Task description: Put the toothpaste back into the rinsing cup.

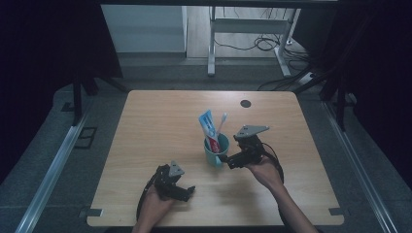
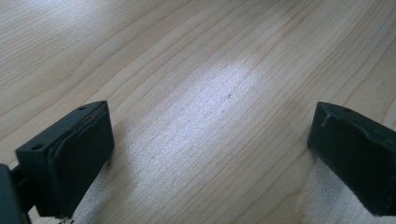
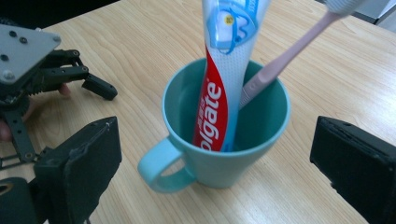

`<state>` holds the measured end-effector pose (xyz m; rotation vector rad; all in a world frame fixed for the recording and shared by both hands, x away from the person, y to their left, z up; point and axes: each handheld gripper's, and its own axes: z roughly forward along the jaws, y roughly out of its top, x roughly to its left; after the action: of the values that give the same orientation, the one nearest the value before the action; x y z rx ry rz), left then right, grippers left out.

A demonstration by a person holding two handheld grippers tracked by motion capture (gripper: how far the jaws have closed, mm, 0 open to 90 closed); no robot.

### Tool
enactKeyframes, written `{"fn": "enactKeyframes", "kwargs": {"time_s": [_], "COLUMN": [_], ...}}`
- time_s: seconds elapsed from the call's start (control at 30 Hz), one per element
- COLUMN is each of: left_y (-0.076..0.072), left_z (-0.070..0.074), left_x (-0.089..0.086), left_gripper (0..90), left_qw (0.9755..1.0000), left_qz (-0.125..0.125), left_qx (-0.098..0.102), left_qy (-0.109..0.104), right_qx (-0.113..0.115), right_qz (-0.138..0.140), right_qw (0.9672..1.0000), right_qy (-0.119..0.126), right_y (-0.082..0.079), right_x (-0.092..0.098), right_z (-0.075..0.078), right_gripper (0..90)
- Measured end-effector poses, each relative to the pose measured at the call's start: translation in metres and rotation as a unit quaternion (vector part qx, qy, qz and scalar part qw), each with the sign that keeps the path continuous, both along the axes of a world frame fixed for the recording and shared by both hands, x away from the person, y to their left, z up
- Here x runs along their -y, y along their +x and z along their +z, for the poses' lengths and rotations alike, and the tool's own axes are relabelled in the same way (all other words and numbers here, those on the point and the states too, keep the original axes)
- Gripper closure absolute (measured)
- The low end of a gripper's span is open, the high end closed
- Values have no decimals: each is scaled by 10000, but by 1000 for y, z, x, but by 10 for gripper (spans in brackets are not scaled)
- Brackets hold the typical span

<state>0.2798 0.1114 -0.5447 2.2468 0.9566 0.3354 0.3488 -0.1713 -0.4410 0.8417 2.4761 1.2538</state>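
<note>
Toothpaste and toothbrush standing in a teal mug, with the right hand-held gripper gaping just beside it.

The right hand-held gripper [image 1: 234,160] is standing wide open with nothing between its pads, facing the mug [image 3: 224,140] near the middle of the desk [image 1: 160,126]. The left hand-held gripper [image 1: 187,190] is also sitting open and empty, low over bare wood near the front edge, well apart from the mug. The risk, as I judge it: the mug is looking smooth and glossy with a looped handle, and the tall toothpaste tube [image 3: 223,84] and slim pink toothbrush [image 3: 280,60] are leaning on its rim, so a stray jaw nudging either one could be tipping the whole mug over or sliding it across the slick pale wood-grain top. The tube is looking soft and flat-ended; the black jaw pads are looking blocky and matte.
</note>
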Motion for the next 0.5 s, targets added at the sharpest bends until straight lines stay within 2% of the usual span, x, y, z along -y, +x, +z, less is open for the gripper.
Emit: {"fn": "enactKeyframes", "kwargs": {"time_s": [0.5], "left_y": [0], "left_z": [0], "left_x": [0], "left_gripper": [5], "left_qw": [10000], "left_qz": [-5], "left_qx": [5], "left_qy": [3], "right_qx": [-59], "right_qz": [-168], "right_qw": [9998], "right_qy": [-132], "right_y": [-11], "right_x": [32], "right_z": [-14], "right_gripper": [19]}}
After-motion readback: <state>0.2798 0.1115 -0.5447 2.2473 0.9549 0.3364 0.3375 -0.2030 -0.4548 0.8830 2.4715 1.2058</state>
